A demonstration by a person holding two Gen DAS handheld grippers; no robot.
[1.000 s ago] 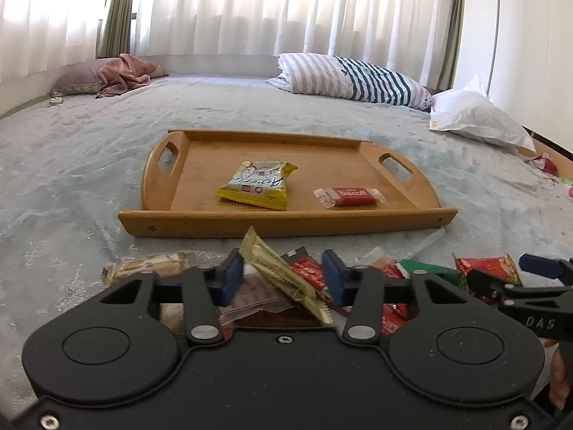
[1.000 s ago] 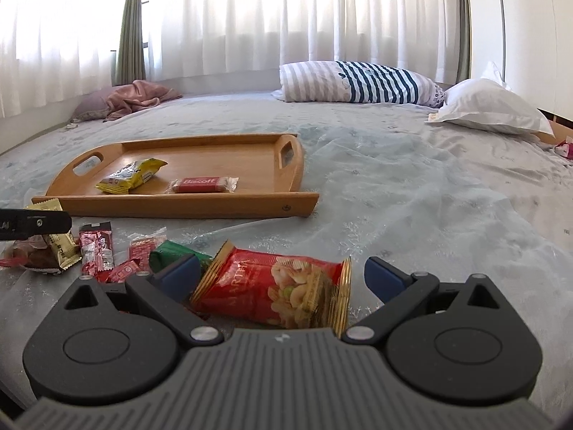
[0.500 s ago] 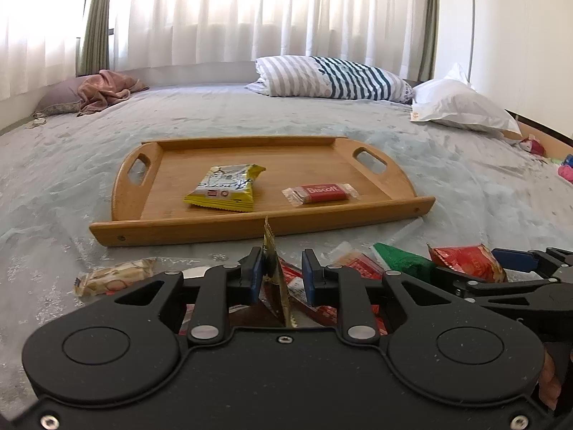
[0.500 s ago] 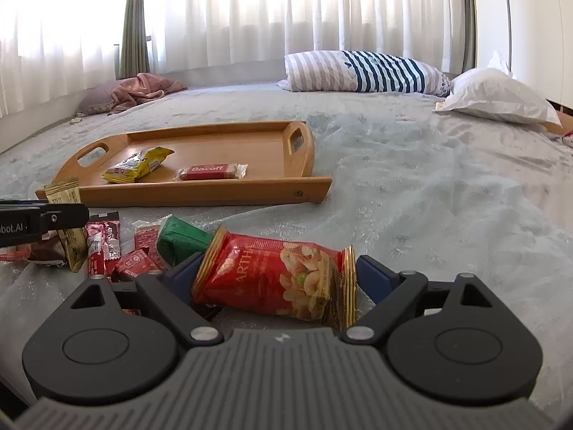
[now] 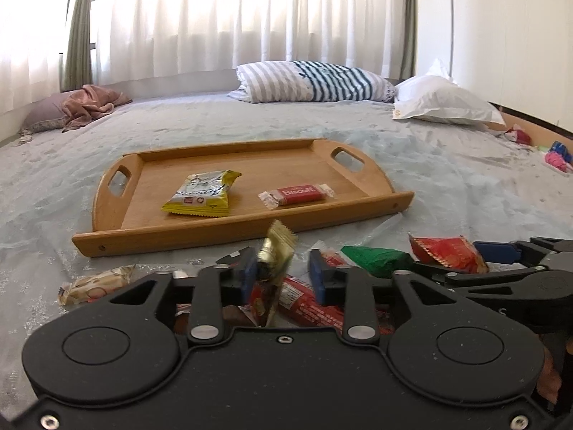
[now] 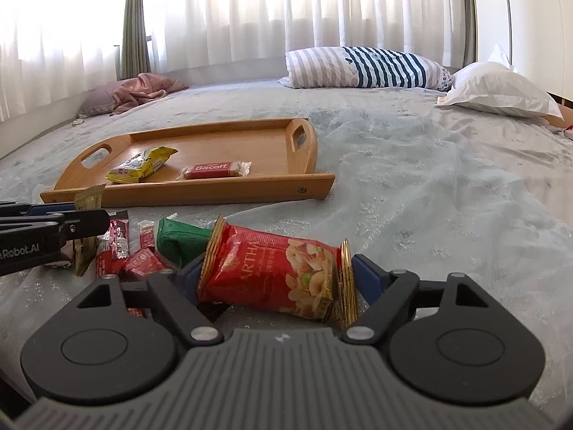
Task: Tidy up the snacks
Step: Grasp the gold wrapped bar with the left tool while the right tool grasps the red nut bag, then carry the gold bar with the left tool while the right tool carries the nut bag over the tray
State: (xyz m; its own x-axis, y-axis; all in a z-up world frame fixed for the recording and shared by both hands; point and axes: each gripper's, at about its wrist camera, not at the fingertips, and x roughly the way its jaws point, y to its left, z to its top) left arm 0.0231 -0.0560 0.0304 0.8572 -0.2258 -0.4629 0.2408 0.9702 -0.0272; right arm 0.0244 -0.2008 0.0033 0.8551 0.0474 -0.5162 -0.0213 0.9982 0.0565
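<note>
A wooden tray (image 5: pixel 250 236) on the bed carries a yellow packet (image 5: pixel 200 195) and a red Biscoff bar (image 5: pixel 297 193). Loose snacks lie in front of it. My left gripper (image 5: pixel 283 279) has its jaws opening. A blurred gold packet (image 5: pixel 277 247) leans on the left pad, clear of the right one. My right gripper (image 6: pixel 279 276) is closing on a red nut packet (image 6: pixel 286 272). Both pads touch the packet's crimped ends. In the left wrist view the right gripper (image 5: pixel 465 261) is at the right edge.
A green packet (image 6: pixel 179 240), red bars (image 6: pixel 114 247) and a beige packet (image 5: pixel 96 285) lie on the bedspread near the grippers. Striped pillow (image 5: pixel 315 82), white pillow (image 5: pixel 444 102) and a pink blanket (image 5: pixel 93 105) sit at the far side, with curtains behind.
My left jaws pinched the gold packet half a second ago and have since spread apart, so the packet leans loose. My right jaws have narrowed until both pads meet the red nut packet.
</note>
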